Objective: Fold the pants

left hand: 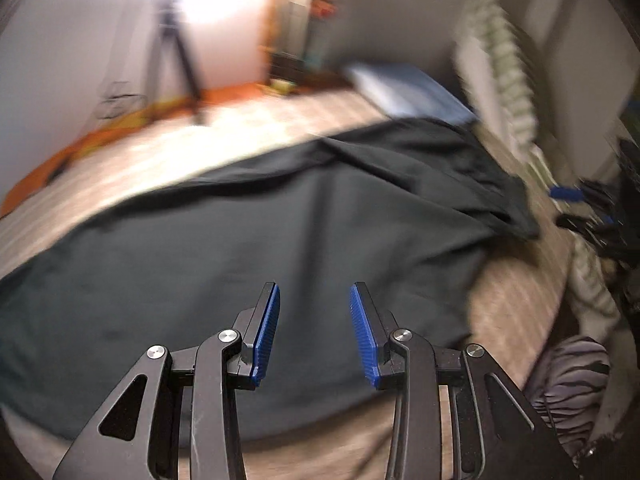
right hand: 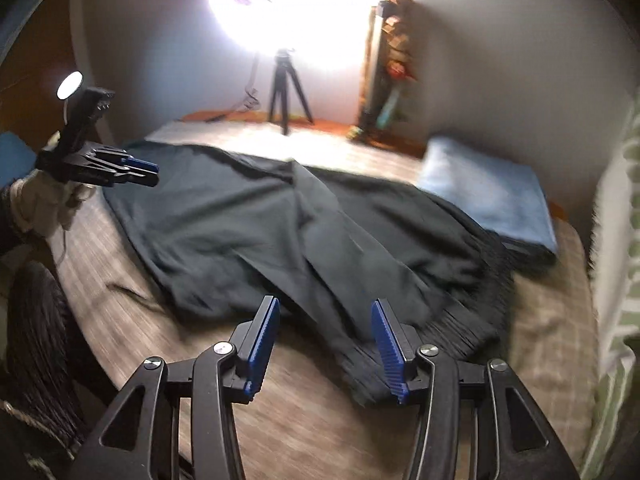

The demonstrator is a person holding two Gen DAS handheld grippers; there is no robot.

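Note:
Dark pants (left hand: 248, 248) lie spread across a bed with a beige striped cover (left hand: 224, 140). In the left wrist view my left gripper (left hand: 315, 294) is open and empty, hovering above the leg part of the pants. In the right wrist view the pants (right hand: 280, 232) lie rumpled with the gathered waistband (right hand: 460, 328) near me. My right gripper (right hand: 324, 308) is open and empty just above the waistband end. The left gripper (right hand: 136, 172) shows at the far left, above the pants' other end.
A folded blue cloth (right hand: 492, 192) lies on the bed beyond the pants. A tripod (right hand: 288, 88) with a bright lamp stands by the far wall. A green-patterned pillow (left hand: 508, 68) leans at the right. Striped fabric (left hand: 572, 376) shows at the bed's near right edge.

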